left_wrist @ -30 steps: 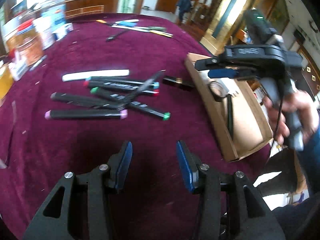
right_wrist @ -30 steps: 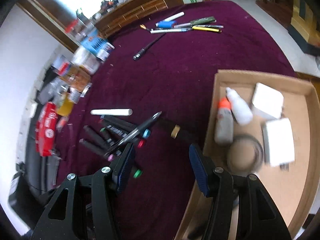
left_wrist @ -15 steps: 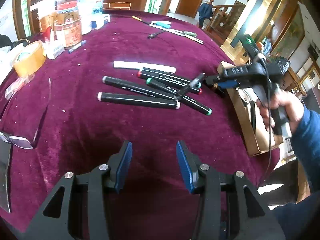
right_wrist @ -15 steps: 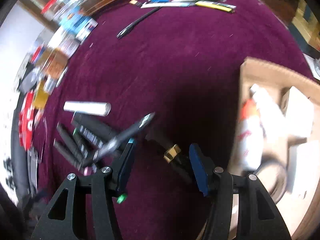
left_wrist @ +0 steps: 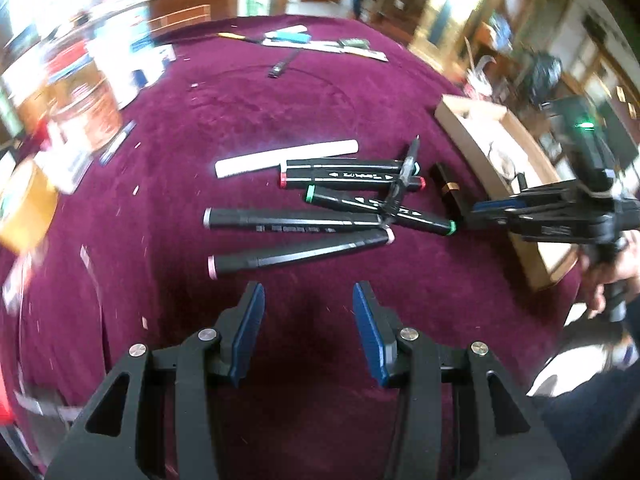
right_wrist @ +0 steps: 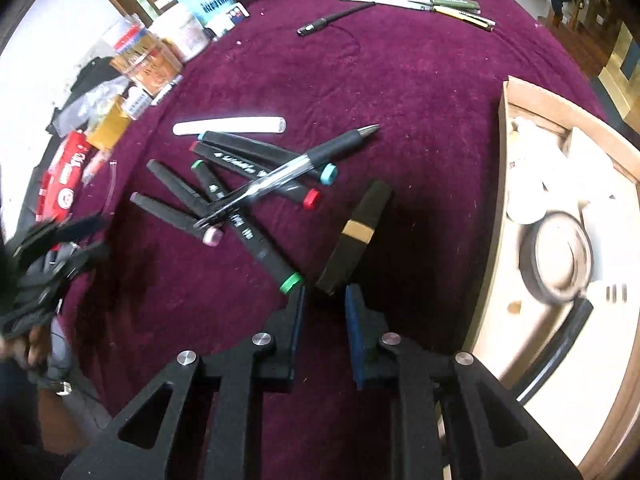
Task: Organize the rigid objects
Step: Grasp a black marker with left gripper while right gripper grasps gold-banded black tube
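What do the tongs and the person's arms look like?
Both tongs, left and right, are black frames with triangle cut-outs, silver screws and blue pads. The right one shows a green light. The sleeve is dark blue.

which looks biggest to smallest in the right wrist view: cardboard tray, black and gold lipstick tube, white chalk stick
1. cardboard tray, by far
2. black and gold lipstick tube
3. white chalk stick
The last two look close; the lipstick lies nearer the camera, so their order is unsure.

Left tongs (left_wrist: 308,300) agape; right tongs (right_wrist: 325,300) narrower (nothing held), both low.
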`<action>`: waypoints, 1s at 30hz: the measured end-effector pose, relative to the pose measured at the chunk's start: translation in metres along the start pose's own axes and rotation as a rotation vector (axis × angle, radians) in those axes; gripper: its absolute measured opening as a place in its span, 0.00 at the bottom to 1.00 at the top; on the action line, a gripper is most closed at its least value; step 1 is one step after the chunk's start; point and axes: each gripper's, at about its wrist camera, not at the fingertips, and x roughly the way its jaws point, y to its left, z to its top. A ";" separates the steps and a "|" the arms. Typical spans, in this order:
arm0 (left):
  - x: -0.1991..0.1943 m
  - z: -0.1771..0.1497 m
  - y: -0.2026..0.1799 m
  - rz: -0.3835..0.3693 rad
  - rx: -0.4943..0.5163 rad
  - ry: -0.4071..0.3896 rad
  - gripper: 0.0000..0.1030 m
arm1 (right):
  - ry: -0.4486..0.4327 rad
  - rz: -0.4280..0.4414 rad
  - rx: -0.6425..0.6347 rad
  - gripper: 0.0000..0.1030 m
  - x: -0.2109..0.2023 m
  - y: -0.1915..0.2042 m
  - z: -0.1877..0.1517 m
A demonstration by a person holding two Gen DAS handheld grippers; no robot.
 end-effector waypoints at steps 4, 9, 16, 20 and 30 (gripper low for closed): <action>0.023 0.014 0.003 0.017 0.102 0.062 0.43 | -0.005 0.018 0.021 0.17 -0.007 -0.001 -0.006; 0.047 0.021 0.004 0.030 0.204 0.126 0.43 | -0.014 0.042 0.072 0.17 -0.015 -0.008 -0.007; 0.046 0.023 -0.013 0.015 0.247 0.116 0.22 | -0.025 0.053 0.106 0.17 -0.020 -0.013 -0.005; 0.049 0.012 -0.035 -0.018 0.294 0.151 0.18 | -0.027 0.062 0.108 0.17 -0.022 -0.012 0.000; 0.040 0.023 -0.010 0.055 0.335 0.132 0.19 | -0.027 0.083 0.127 0.18 -0.023 -0.015 0.005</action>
